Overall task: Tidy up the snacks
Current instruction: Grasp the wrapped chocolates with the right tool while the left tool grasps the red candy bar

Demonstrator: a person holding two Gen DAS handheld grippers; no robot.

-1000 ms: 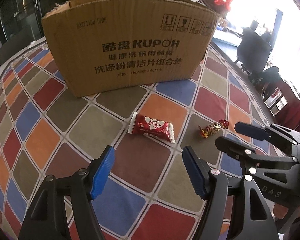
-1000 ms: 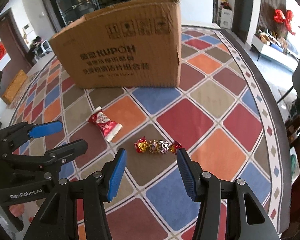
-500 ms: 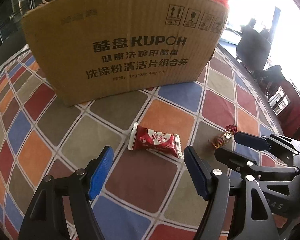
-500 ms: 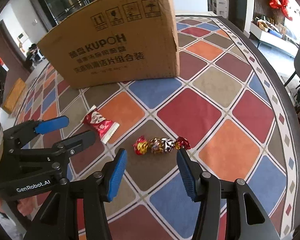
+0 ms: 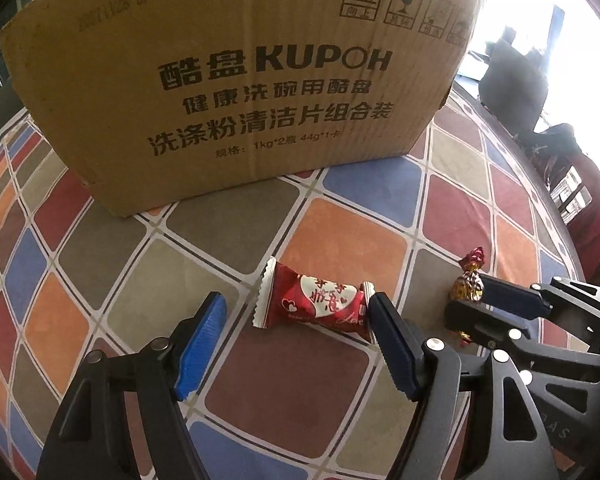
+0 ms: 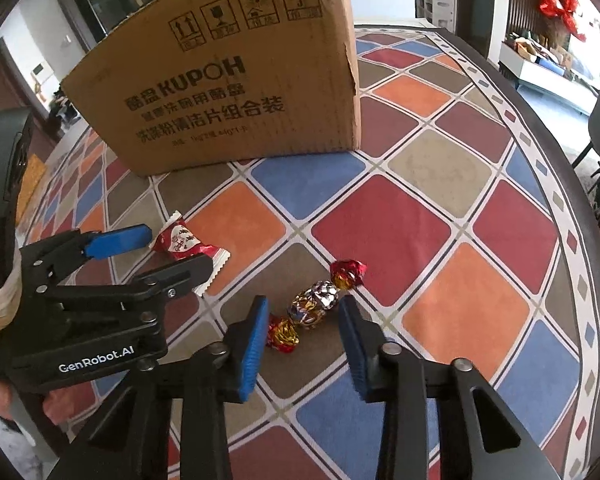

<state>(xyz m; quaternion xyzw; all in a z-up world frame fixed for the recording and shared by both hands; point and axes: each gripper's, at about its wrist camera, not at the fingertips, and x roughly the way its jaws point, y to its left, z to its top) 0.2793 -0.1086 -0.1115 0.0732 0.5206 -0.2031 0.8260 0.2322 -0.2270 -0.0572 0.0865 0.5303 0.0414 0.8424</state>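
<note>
Both tongs point down at the worktop [image 6: 500, 128]. Left tongs [image 5: 296, 312] stand open around the red candy [image 5: 320, 300]; right tongs [image 6: 304, 316], just closing, straddle the foil candy [image 6: 314, 304] without clearly pressing it. Beyond stands the cardboard box [image 5: 240, 80].
</note>
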